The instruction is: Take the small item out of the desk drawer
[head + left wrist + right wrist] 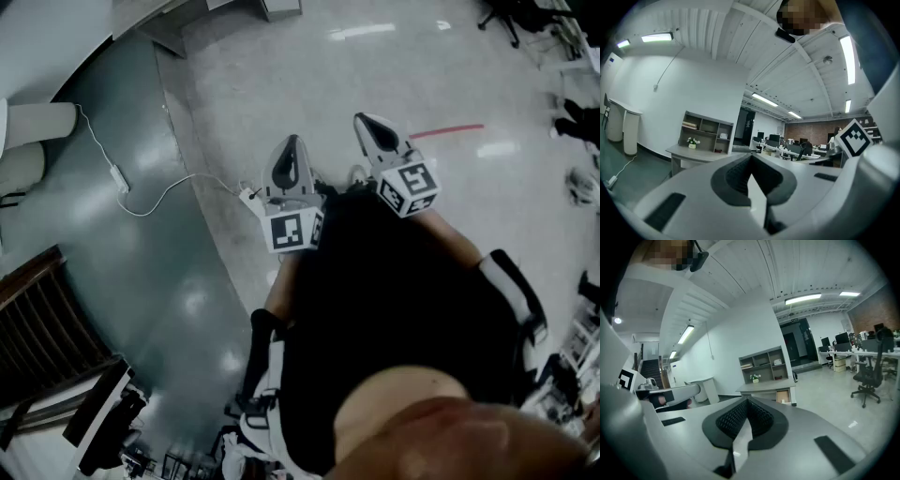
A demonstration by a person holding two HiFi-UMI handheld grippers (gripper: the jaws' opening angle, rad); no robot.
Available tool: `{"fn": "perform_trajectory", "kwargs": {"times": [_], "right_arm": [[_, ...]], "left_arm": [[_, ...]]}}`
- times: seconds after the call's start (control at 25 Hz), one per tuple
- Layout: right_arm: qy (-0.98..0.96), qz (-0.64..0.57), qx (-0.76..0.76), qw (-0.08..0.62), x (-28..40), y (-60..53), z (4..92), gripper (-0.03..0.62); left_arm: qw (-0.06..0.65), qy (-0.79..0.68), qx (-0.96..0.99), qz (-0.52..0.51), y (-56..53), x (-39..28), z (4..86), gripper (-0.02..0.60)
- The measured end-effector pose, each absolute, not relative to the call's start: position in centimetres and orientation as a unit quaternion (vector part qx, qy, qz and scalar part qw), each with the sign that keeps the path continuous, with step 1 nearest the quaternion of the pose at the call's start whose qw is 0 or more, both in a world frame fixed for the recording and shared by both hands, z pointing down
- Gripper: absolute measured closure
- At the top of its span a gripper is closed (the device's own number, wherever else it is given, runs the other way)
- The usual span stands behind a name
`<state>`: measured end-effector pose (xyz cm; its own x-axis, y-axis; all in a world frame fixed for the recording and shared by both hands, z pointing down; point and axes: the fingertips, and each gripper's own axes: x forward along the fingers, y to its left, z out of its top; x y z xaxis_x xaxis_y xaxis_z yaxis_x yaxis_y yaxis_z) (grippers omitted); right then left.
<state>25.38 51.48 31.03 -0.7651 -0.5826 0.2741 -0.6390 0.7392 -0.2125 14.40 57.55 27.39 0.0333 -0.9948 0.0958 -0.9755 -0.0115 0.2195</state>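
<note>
In the head view my left gripper point(289, 157) and right gripper point(373, 129) are held side by side in front of the person's dark torso, pointing out over the floor. Both are shut with nothing between the pads point(740, 174) point(738, 418). A grey desk point(768, 389) with an open shelf unit on top stands far ahead in the right gripper view, with a light-brown drawer front point(783, 396) at its right end. In the left gripper view the same desk point(696, 153) appears at the left. No small item is visible.
A white cable with a power strip point(120, 178) trails over the dark floor at the left. Dark stair rails point(42, 319) rise at the lower left. An office chair point(866, 376) and rows of workstations point(790, 150) stand to the right.
</note>
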Motion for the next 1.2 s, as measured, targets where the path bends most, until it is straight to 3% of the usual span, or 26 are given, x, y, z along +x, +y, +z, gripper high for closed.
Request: {"fn": "perform_trajectory", "kwargs": {"times": [0.76, 1.2], "right_arm": [[-0.919, 0.148, 0.360, 0.070, 19.2, 50.2, 30.4, 0.595], [-0.921, 0.148, 0.355, 0.069, 15.2, 42.3, 31.4, 0.595]], "left_arm": [[0.119, -0.669, 0.732, -0.052, 56.8, 8.0, 28.4, 0.584], [0.122, -0.662, 0.740, -0.015, 49.9, 5.0, 30.4, 0.584]]}}
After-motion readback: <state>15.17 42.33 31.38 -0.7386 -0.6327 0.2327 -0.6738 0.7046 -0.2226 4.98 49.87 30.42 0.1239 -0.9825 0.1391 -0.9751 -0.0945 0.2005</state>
